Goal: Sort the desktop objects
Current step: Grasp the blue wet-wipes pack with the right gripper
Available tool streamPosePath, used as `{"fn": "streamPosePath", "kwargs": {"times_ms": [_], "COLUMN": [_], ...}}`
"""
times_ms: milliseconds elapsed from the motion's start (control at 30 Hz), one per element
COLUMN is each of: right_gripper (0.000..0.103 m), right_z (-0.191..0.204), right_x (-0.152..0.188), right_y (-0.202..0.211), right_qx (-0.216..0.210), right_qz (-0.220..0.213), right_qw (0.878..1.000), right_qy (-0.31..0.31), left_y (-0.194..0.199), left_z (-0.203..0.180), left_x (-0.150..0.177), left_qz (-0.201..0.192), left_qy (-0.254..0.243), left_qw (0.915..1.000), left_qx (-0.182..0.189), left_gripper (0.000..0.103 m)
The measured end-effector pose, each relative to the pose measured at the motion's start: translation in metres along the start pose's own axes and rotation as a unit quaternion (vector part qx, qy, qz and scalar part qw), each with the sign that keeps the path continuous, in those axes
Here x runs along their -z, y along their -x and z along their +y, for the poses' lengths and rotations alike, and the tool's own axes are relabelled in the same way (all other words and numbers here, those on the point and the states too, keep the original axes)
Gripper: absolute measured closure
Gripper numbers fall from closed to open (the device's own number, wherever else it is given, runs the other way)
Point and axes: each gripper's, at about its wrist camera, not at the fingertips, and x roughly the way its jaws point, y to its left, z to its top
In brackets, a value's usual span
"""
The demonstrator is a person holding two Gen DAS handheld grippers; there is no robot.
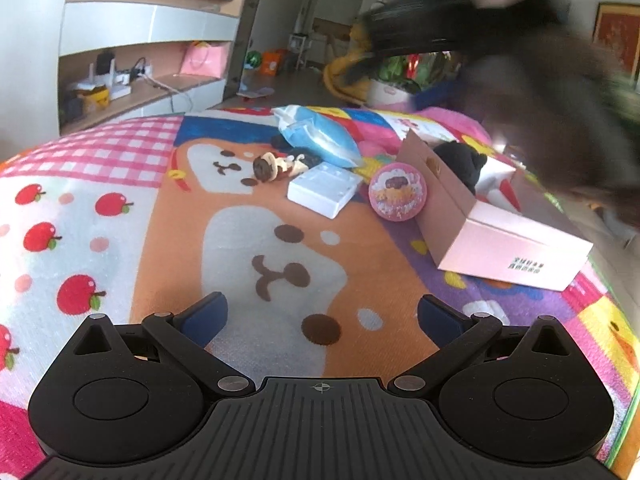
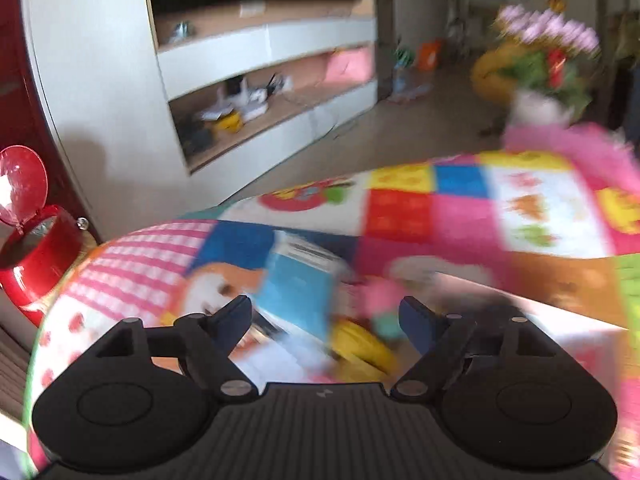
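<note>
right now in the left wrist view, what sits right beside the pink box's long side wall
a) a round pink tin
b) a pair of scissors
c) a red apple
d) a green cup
a: the round pink tin lies on the mat against the long side wall of the pink box, next to the white block.

A white shelving unit (image 1: 148, 28) stands beyond the cartoon-printed play mat (image 1: 100, 184), with a pink gift bag (image 1: 202, 58) on its lower shelf and a red lidded bin (image 2: 36, 256) just beside it.
</note>
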Motion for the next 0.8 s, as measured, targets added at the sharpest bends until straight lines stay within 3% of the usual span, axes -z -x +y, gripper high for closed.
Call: {"fn": "streamPosePath", "kwargs": {"times_ms": [133,200,267,433,600,700,800], "right_gripper": [0.022,0.055,0.055,0.056,0.056,0.056,0.054], "right_z": [0.019,0.022,0.025,0.036,0.028,0.013,-0.001], "right_x": [-0.019,-0.017,-0.01,0.02,0.054,0.085,0.121], "right_y": [-0.076,-0.1,-0.1,-0.033,0.073,0.118,0.145], "right_qx": [0.031,0.033,0.02,-0.048,-0.087,-0.092,-0.063], "right_qz": [0.033,0.067,0.08,0.075,0.019,0.014,0.021], "right_qw": [0.999,0.997,0.997,0.995,0.994,0.994,0.995], "right_qy": [-0.002,0.002,0.004,0.042,0.061,0.06,0.07], "left_y": [0.001,0.001,0.001,0.001,0.001,0.001,-0.001], "left_z": [0.002,0.002,0.002,0.003,0.002,0.002,-0.001], "left_x": [0.0,0.0,0.0,-0.001,-0.001,0.0,-0.001], "left_qz": [-0.003,-0.004,-0.004,-0.005,-0.004,-0.004,0.0], "left_qy": [0.008,0.01,0.012,0.016,0.014,0.013,0.003], "left_qw": [0.9999,0.9999,0.9999,0.9998,0.9999,0.9999,1.0], "left_qx": [0.005,0.007,0.009,0.009,0.007,0.006,-0.003], "left_gripper": [0.0,0.0,0.0,0.0,0.0,0.0,0.0]}}
